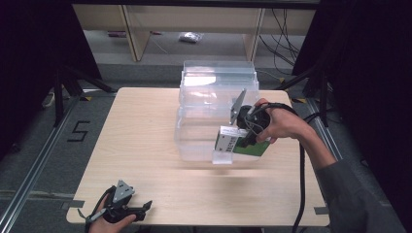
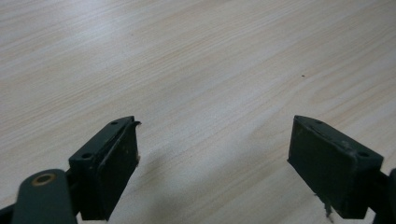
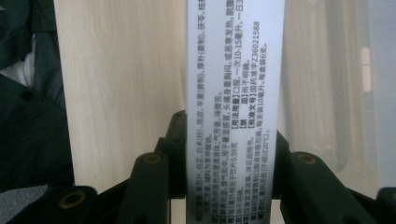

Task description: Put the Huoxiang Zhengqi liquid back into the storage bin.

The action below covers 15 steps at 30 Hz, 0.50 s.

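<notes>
My right gripper (image 1: pixel 241 139) is shut on a green and white box (image 1: pixel 232 142), holding it in the air at the near right edge of a clear plastic bin (image 1: pixel 214 85) on the table. In the right gripper view the box's white printed side (image 3: pixel 233 93) stands between the two jaws, which press on both of its faces. My left gripper (image 1: pixel 145 208) rests near the table's front left edge, its jaws wide apart. In the left gripper view its fingers (image 2: pixel 112 163) have only bare wood between them.
The light wooden table (image 1: pixel 141 141) has free room at left and front. A clear lid or flap (image 1: pixel 222 157) hangs at the bin's near side. Black stands (image 1: pixel 63 82) flank the table, and cables (image 1: pixel 282 29) lie on the floor behind.
</notes>
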Tool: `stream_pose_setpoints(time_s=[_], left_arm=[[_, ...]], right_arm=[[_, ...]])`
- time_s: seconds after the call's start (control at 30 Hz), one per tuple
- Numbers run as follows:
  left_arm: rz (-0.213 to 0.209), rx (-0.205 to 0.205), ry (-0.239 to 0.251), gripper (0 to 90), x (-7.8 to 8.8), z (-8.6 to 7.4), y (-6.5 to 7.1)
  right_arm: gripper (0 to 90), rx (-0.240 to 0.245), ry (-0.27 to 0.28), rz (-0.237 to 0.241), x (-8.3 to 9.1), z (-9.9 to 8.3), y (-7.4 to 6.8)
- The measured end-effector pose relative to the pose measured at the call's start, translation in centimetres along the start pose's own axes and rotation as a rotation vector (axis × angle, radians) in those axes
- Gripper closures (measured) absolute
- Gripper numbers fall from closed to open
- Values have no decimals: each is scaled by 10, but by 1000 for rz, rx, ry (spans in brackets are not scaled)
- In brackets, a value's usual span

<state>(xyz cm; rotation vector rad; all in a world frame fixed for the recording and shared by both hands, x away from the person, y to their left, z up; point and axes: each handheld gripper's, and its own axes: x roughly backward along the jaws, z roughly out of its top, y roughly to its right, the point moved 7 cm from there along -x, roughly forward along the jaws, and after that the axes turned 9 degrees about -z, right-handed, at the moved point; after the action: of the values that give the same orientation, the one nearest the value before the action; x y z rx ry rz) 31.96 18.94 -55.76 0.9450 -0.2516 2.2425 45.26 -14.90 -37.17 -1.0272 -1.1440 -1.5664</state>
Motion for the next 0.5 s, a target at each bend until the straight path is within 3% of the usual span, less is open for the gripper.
stream_pose_setpoints(time_s=[0.03, 0.13, 0.17, 0.23, 0.37, 0.4, 0.5], left_arm=[[0, -5, -1, 153, 0, 0, 0], [-3, 0, -8, 153, 0, -1, 0], [-1, 4, -3, 154, 0, 0, 0], [9, -7, -15, 154, 2, 0, -1], [4, 18, 5, 154, 0, 0, 0], [2, 1, -5, 154, 0, 0, -1], [-2, -5, -15, 153, 0, -1, -1]], right_arm=[[649, -27, -4, -4, 1, 0, 1], [648, 8, 2, 2, -1, -1, 10], [649, -26, -11, 14, -1, -2, 9], [648, -17, 2, 17, -4, -2, 16], [648, -12, 0, 20, -8, -5, 25], [649, -33, -9, 16, -8, -6, 27], [649, -11, -5, 14, -12, -6, 35]])
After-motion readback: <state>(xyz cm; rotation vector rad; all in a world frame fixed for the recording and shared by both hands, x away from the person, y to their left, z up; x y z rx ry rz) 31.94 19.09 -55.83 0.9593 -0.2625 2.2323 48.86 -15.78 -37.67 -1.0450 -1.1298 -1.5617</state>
